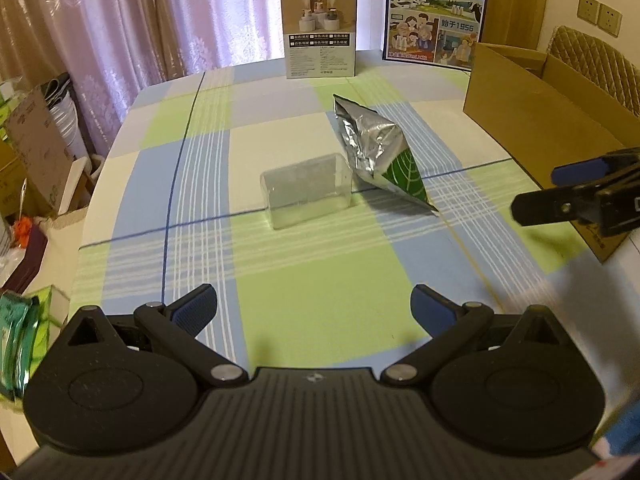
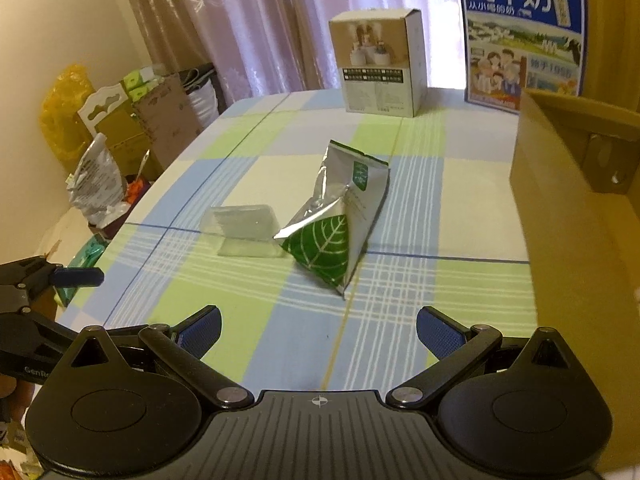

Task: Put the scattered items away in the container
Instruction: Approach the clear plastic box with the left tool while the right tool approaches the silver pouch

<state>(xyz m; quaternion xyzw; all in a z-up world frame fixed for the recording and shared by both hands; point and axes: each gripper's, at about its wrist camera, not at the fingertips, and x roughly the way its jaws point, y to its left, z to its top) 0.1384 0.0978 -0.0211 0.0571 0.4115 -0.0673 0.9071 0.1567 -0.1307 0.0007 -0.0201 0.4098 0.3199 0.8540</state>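
A silver foil pouch with a green leaf print (image 1: 376, 152) (image 2: 340, 220) stands tilted in the middle of the checked tablecloth. A clear plastic box (image 1: 306, 192) (image 2: 244, 230) lies just left of it, touching or nearly touching. An open cardboard box (image 1: 540, 120) (image 2: 576, 208) stands at the table's right. My left gripper (image 1: 314, 310) is open and empty, well short of the clear box. My right gripper (image 2: 318, 330) is open and empty, short of the pouch; it also shows at the right of the left wrist view (image 1: 536, 194).
A beige product box (image 1: 318, 30) (image 2: 378, 64) and a blue milk carton case (image 1: 436, 12) (image 2: 524, 40) stand at the table's far edge. Cardboard, bags and clutter (image 2: 132, 128) fill the floor left of the table. Curtains hang behind.
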